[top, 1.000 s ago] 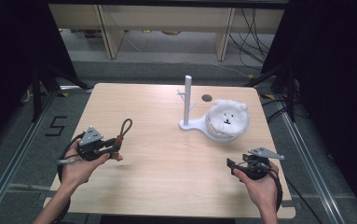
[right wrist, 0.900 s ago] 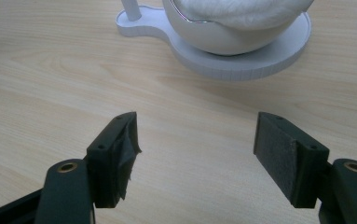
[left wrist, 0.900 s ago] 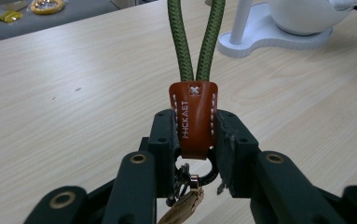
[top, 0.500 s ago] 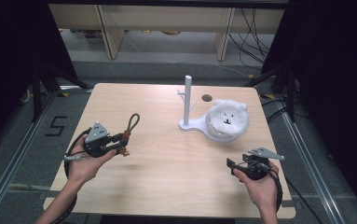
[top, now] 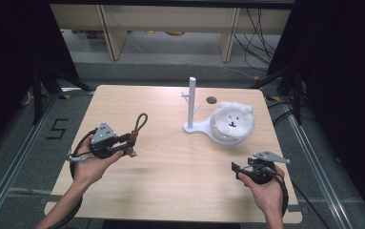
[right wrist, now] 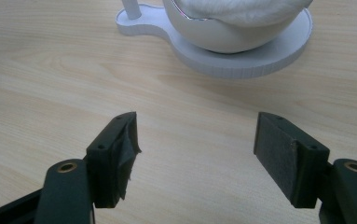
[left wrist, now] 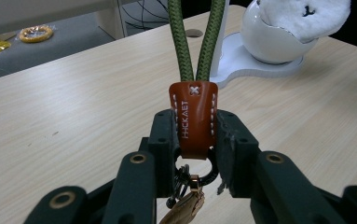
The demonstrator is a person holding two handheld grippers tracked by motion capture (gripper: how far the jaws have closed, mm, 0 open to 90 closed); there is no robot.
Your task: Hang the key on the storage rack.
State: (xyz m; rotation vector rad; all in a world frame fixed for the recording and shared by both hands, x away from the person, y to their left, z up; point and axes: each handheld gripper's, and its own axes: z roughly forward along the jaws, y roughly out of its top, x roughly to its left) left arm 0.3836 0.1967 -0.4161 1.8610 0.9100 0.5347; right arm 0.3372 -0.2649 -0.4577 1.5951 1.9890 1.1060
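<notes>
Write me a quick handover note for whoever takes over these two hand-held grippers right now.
Left hand-held gripper: shut on the brown leather tab of the green cord keychain, held above the table, loop pointing toward the white stand.
Right hand-held gripper: open, holding nothing, low over the table near its right front edge.
The stand has a peg post and a bowl base holding a white plush.
Done: keychain picked up.
Left, most likely: hang the loop on one of the post's pegs, then release.

The green cord loop (left wrist: 195,42) runs off the frame's top.
</notes>
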